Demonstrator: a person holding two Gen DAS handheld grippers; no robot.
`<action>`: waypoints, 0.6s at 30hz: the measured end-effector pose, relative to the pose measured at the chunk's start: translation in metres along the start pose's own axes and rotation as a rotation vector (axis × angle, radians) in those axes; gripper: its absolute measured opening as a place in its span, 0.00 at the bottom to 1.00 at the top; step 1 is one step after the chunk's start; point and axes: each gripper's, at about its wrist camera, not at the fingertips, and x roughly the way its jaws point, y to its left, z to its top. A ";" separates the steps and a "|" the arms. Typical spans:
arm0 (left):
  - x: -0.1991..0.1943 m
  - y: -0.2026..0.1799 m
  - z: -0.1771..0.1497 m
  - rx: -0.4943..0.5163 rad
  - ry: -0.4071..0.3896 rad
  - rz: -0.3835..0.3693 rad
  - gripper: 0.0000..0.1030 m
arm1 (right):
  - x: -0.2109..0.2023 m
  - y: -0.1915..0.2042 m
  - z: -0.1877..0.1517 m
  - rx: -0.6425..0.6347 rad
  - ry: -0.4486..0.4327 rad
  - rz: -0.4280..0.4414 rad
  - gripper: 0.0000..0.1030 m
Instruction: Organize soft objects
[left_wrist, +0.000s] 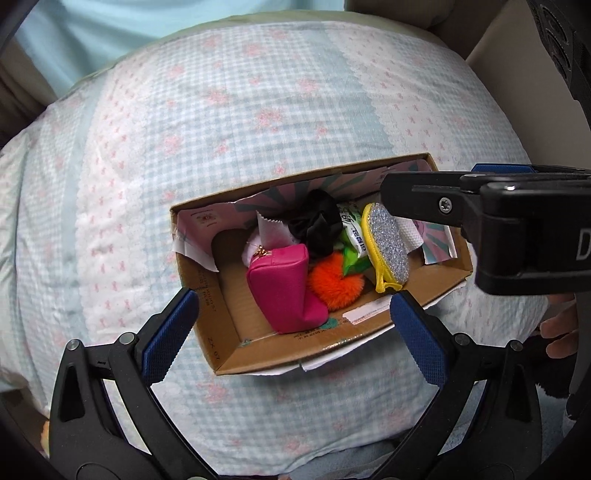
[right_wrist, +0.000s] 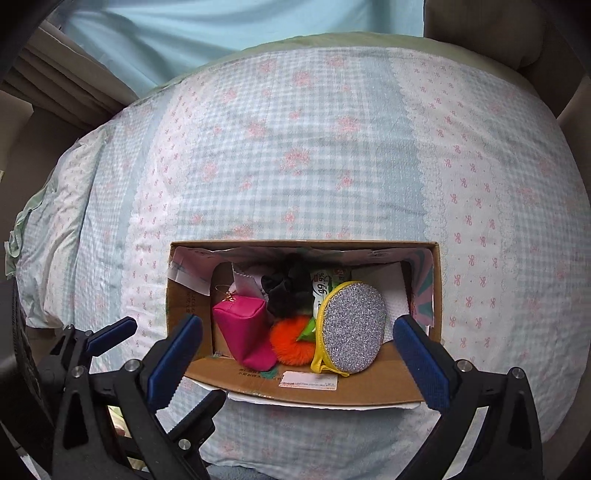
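Two claws, your left claw (left_wrist: 291, 321) and right claw (right_wrist: 297, 350), hang spread wide and empty above the box (right_wrist: 369, 391) on a gingham bed (right_wrist: 295, 147). Inside lie a pink pouch (right_wrist: 240, 325), orange pompom (right_wrist: 290, 343), black scrunchie (right_wrist: 286, 291), glitter purse (right_wrist: 352, 328) and a wipes pack (right_wrist: 323, 290) reading "99.9%". Pale blue wall (right_wrist: 221, 29) behind.

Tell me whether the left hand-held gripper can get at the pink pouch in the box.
Probably yes: the left hand-held gripper is open above the box, and the pink pouch lies uncovered at the near end.
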 end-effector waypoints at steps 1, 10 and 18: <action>-0.007 -0.002 -0.002 0.000 -0.014 0.006 1.00 | -0.010 0.000 -0.002 -0.003 -0.019 -0.001 1.00; -0.095 -0.031 -0.010 -0.059 -0.183 0.044 1.00 | -0.126 -0.015 -0.030 -0.047 -0.210 -0.010 1.00; -0.188 -0.075 -0.015 -0.099 -0.394 0.038 1.00 | -0.228 -0.043 -0.067 -0.075 -0.409 -0.080 1.00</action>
